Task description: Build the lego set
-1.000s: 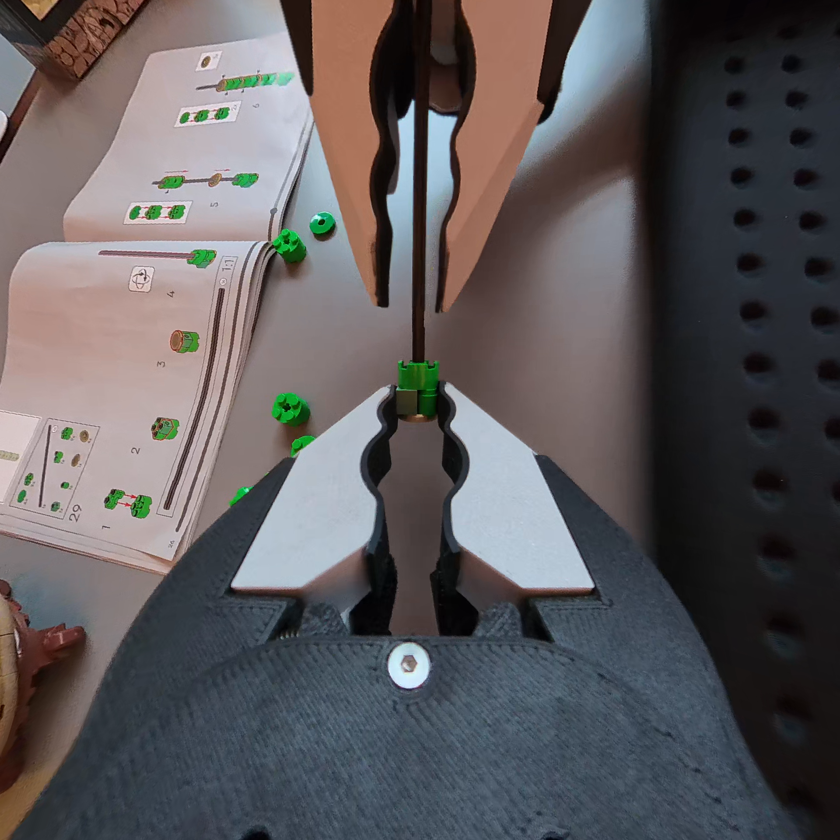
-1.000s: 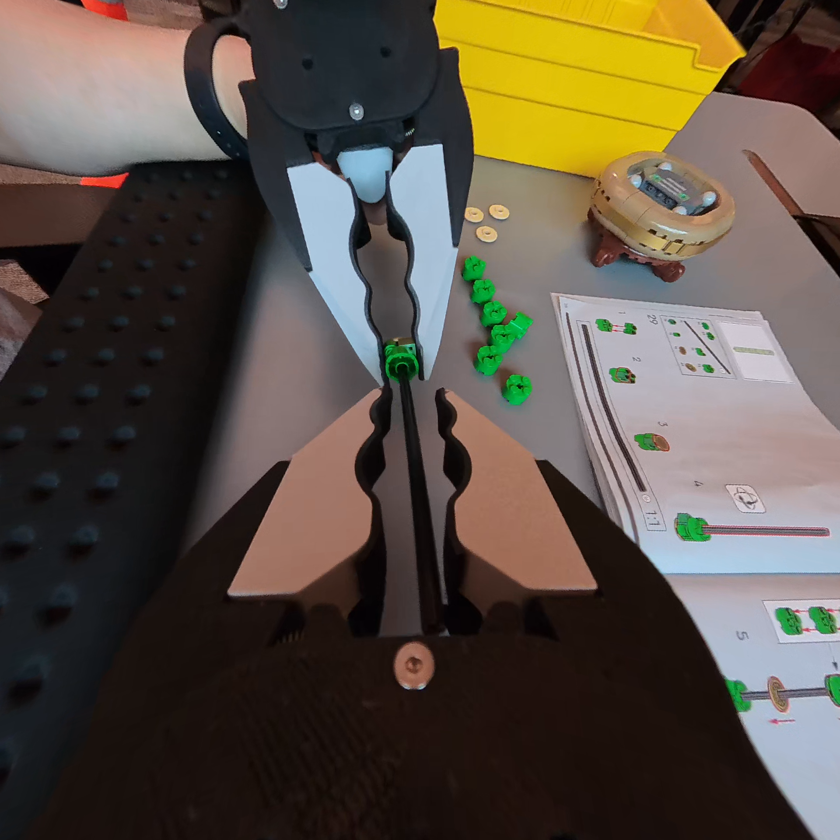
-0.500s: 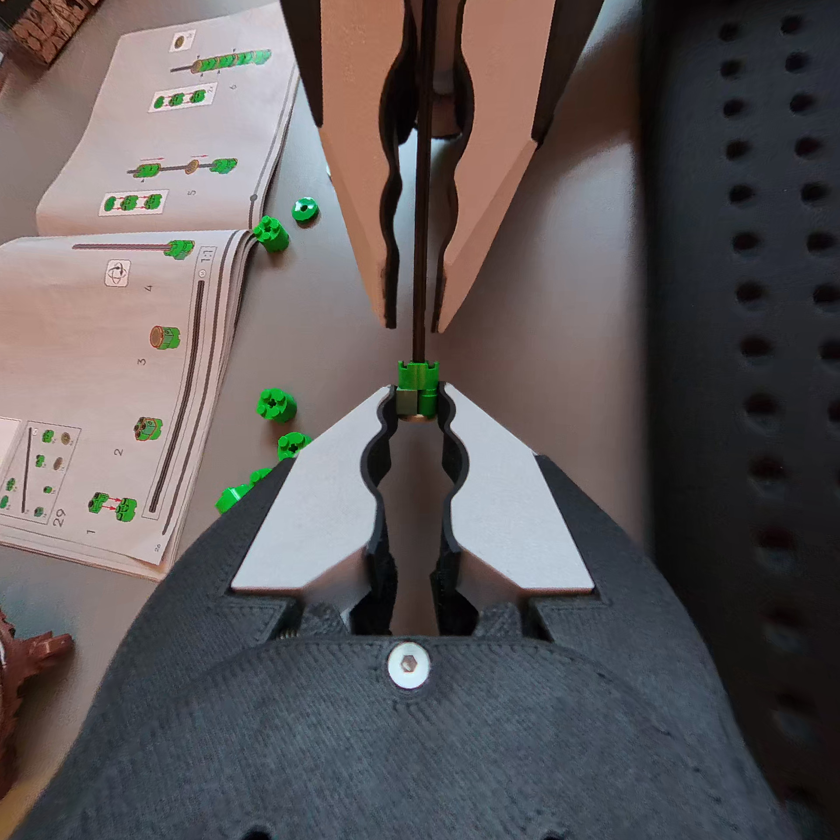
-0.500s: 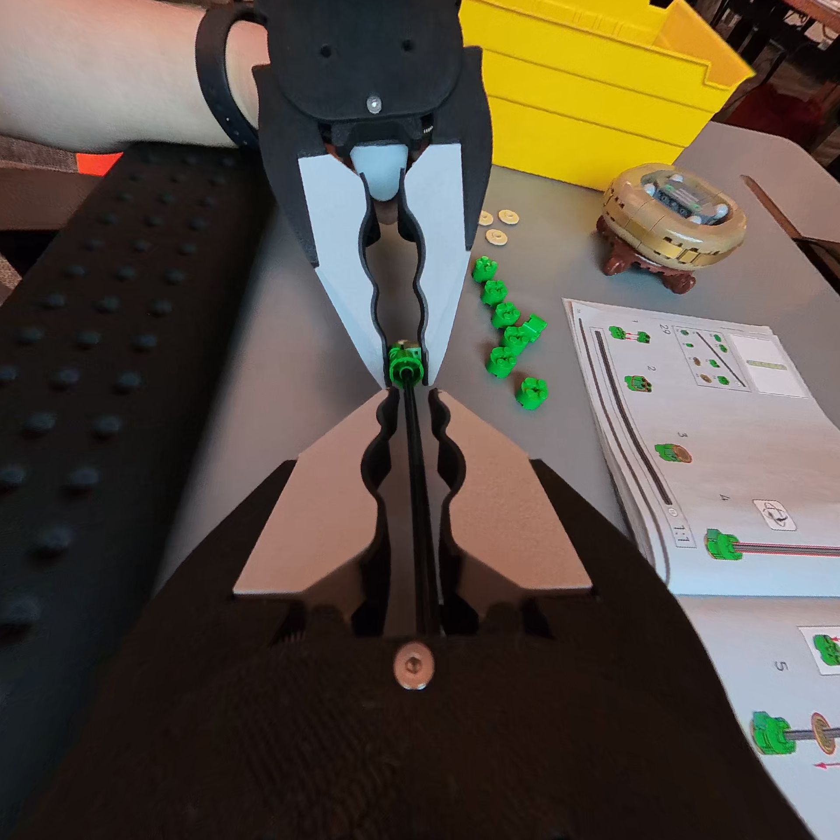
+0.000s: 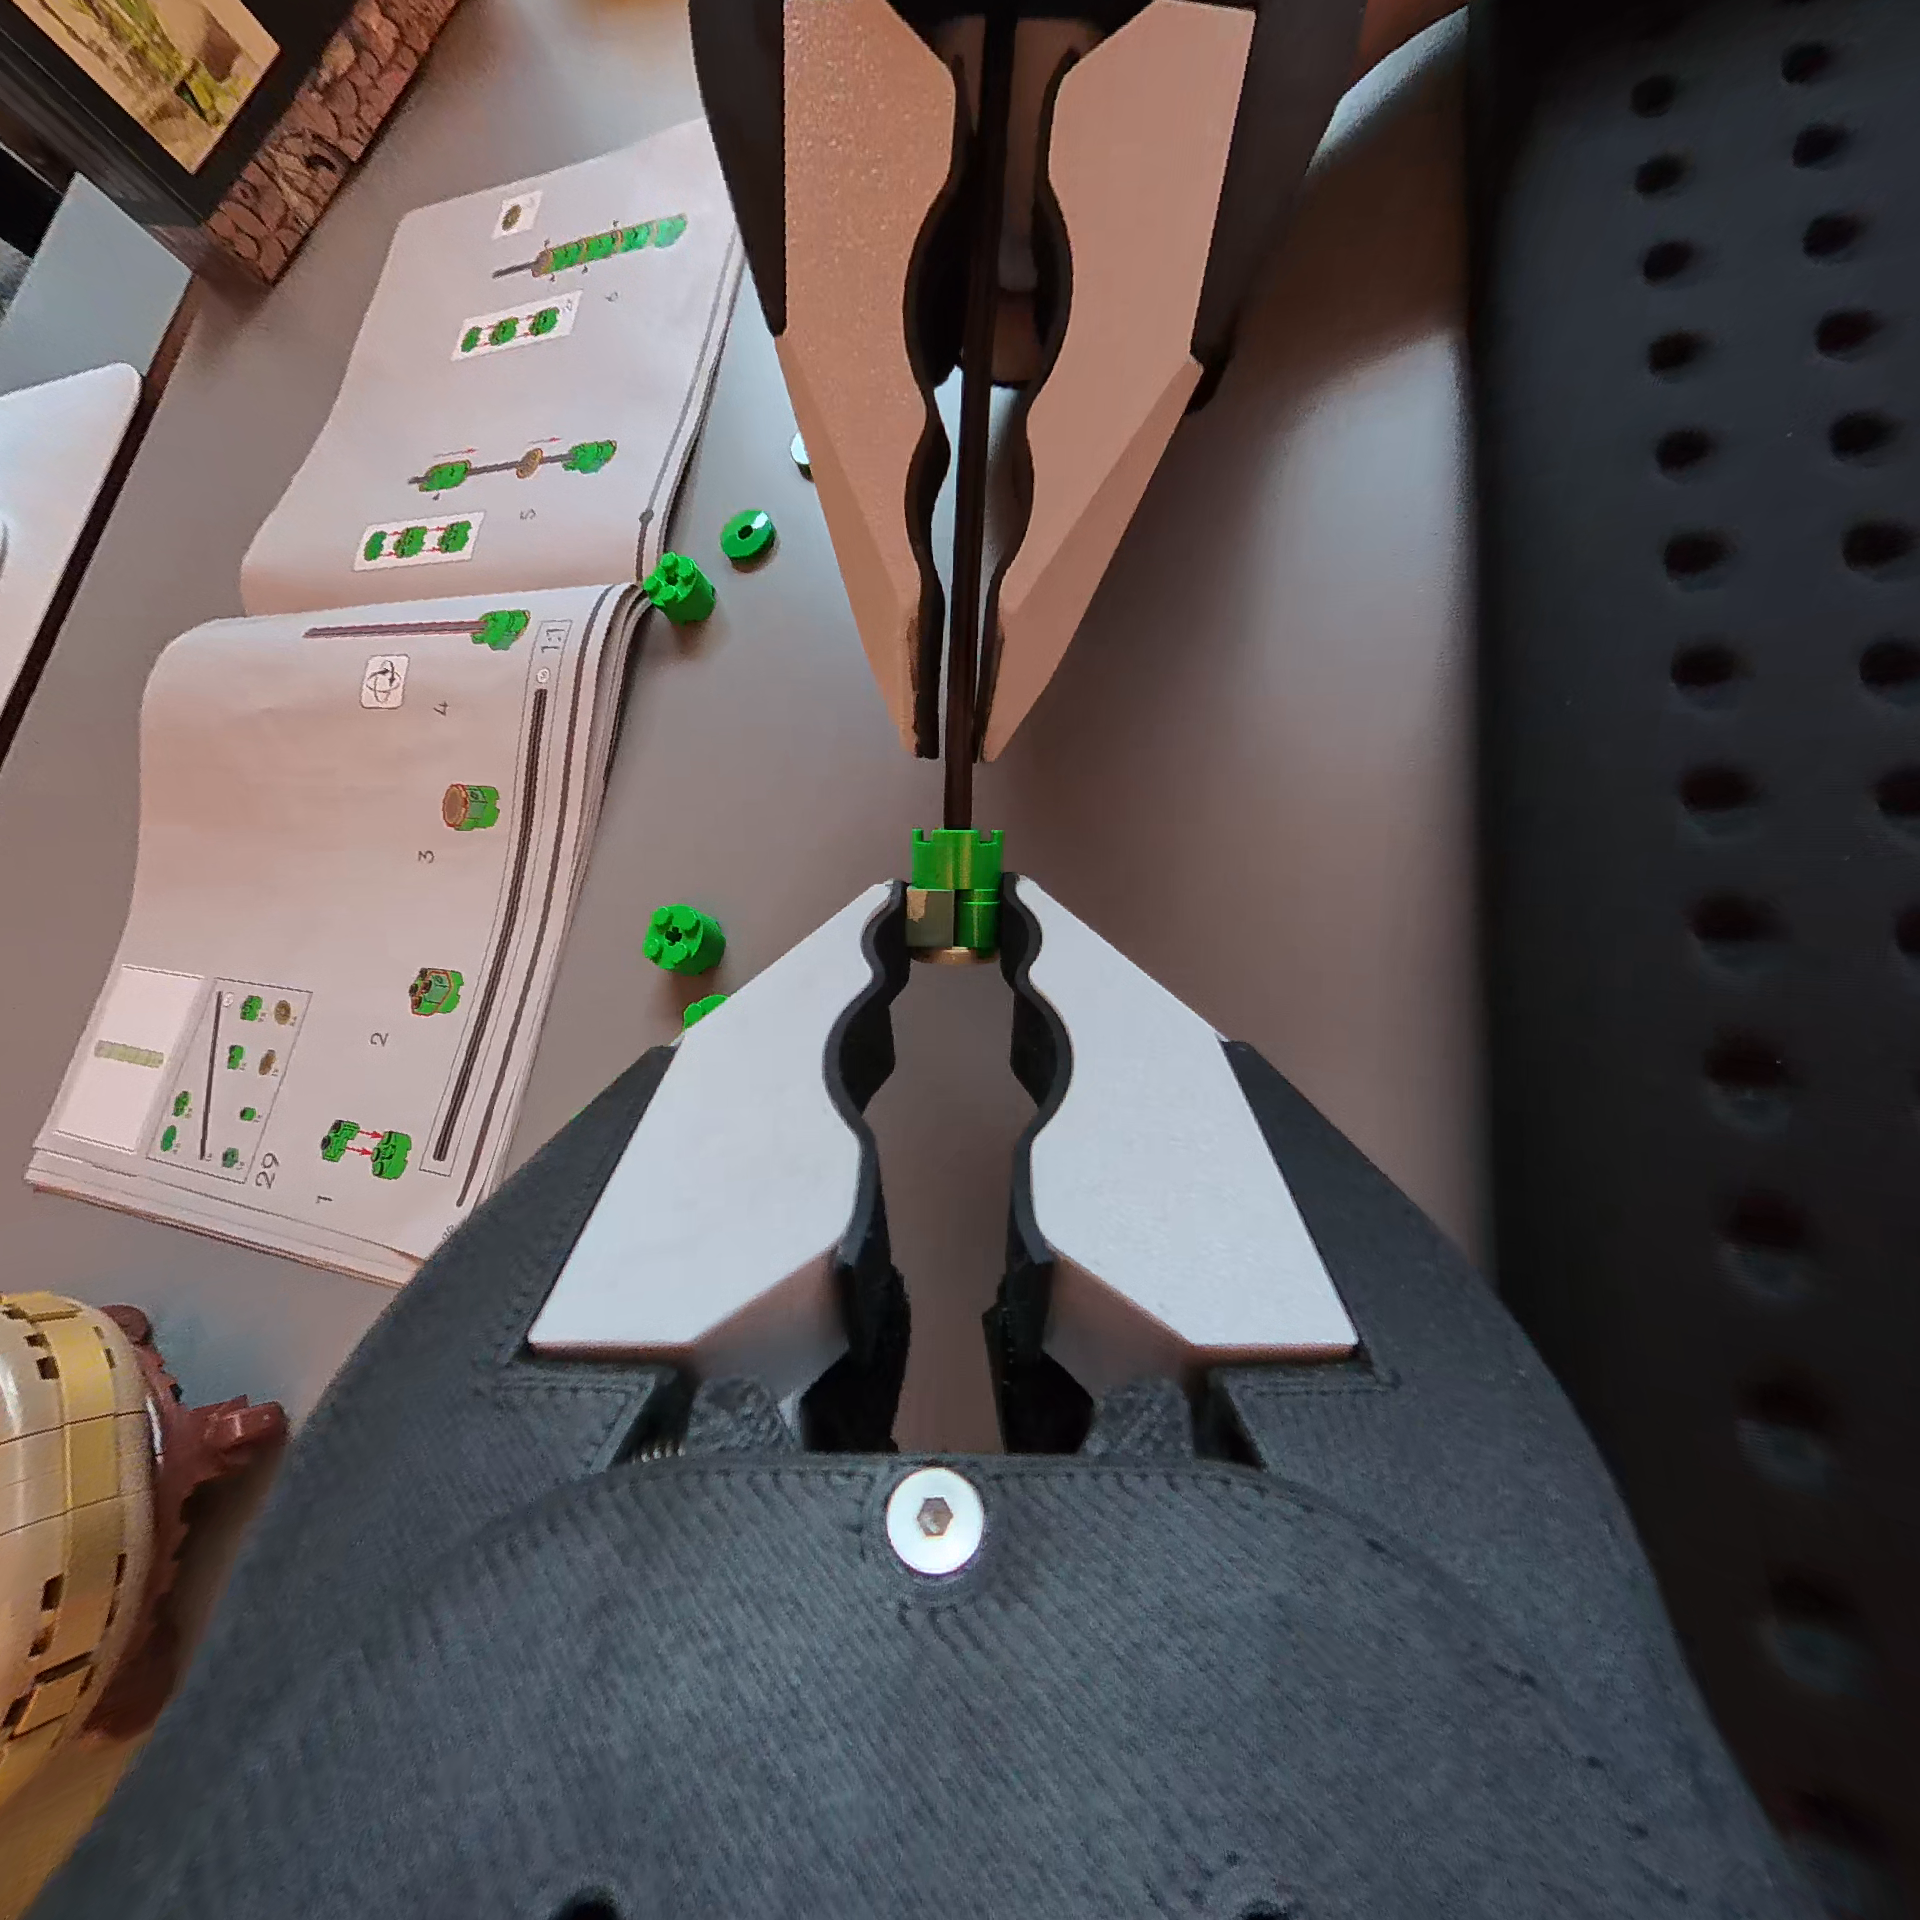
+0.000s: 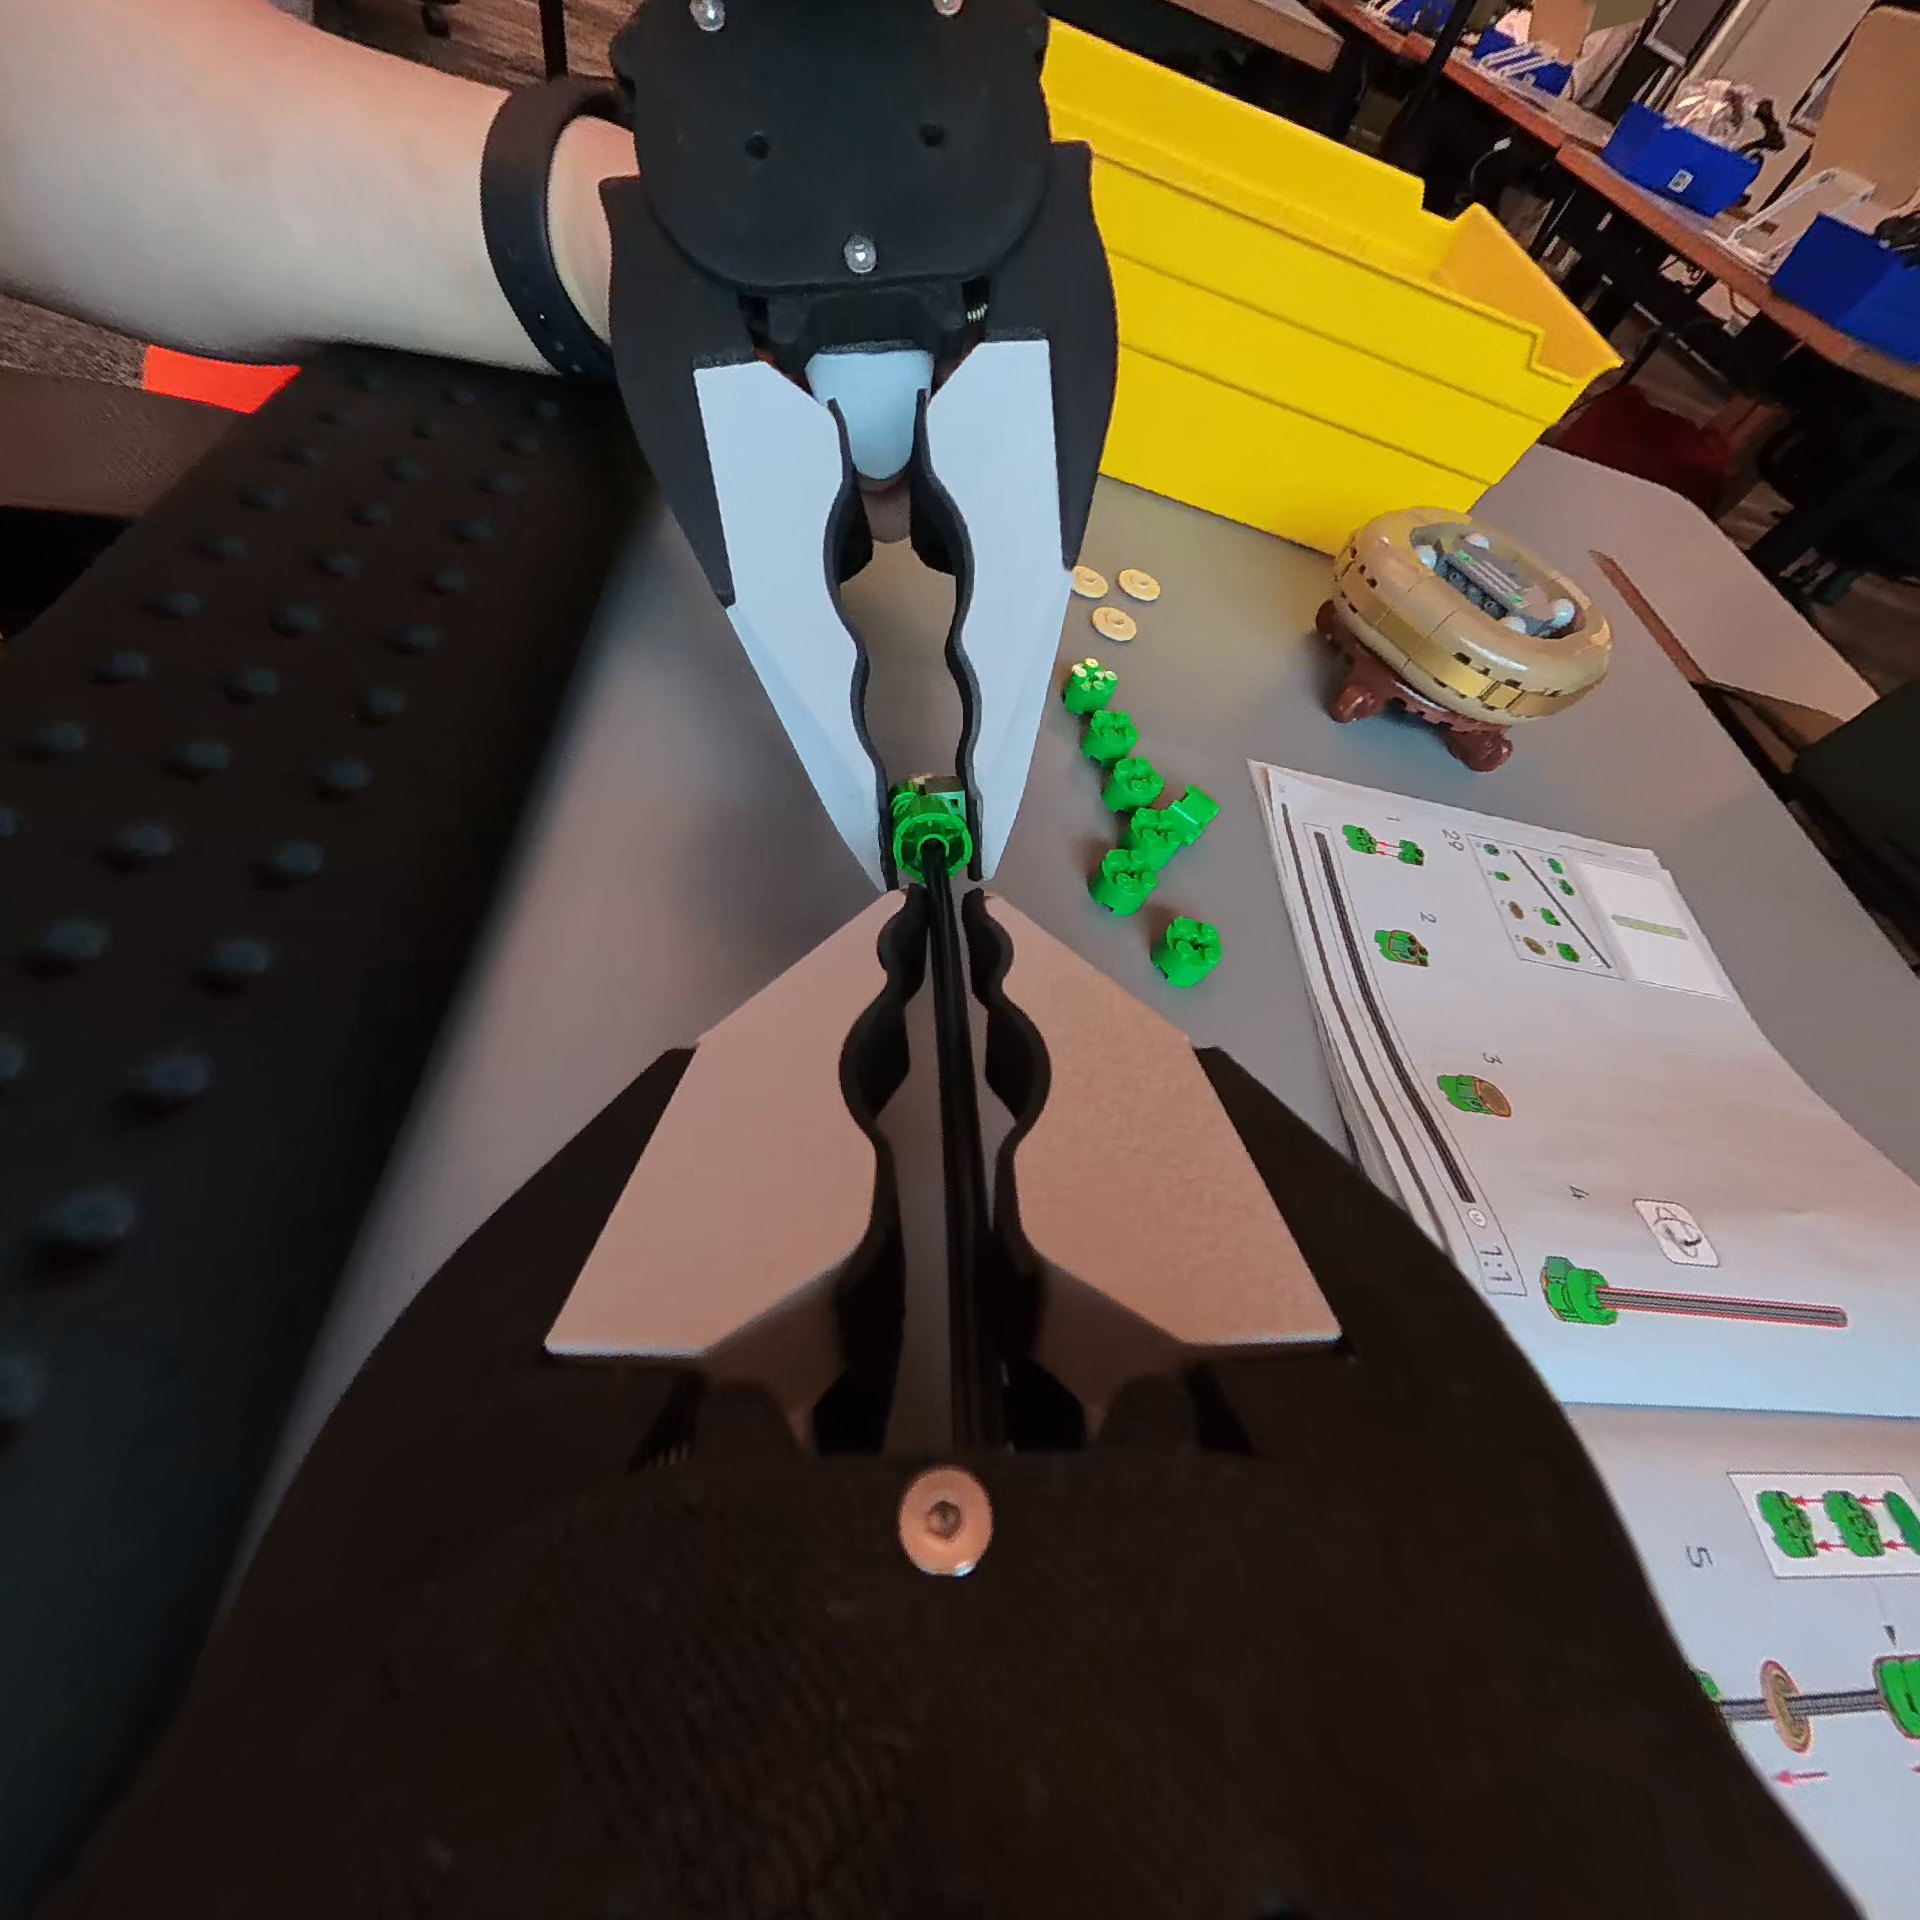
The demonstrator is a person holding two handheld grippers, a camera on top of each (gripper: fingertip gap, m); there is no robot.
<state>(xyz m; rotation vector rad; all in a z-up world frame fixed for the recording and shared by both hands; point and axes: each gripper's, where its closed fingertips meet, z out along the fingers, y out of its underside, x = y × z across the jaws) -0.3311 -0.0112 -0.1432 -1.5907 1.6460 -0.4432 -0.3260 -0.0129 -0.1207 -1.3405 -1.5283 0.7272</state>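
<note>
Threading step: judging by the open instruction booklet (image 6: 1558, 1091), the black axle (image 5: 961, 582) is being pushed into the green round-brick stack (image 5: 956, 883), tip to hole.
Left tongs (image 5: 954, 904): closed narrowly on the green stack, which is pinched at their very tips with its studded end facing outward, toward the other tool.
Right tongs (image 6: 940, 909): clamped on the axle, which runs along the channel between the two fingers and sticks out past their tips.
Key relation: both tongs point nose to nose, so the axle's long axis lies on the line joining them; its free end meets the centre of the stack's face. How deep it sits inside cannot be told.
Where the work is: held in the air above the grey counter (image 5: 1299, 727), between the dark perforated mat (image 5: 1714, 727) and the booklet.
Which hand is nearer: neither; the stack sits at the left tips and the axle's exposed stretch between the two tips is short.
Next move, as a judgement: a straight push along that shared line; any sideways tilt would likely jam or bend the thin axle.
Spare parts: loose green round bricks (image 6: 1127, 790) lie beside the booklet, tan discs (image 6: 1117, 603) farther off, with a finished tan-and-brown model (image 6: 1475, 613) and a yellow bin (image 6: 1299, 353) behind.
</note>
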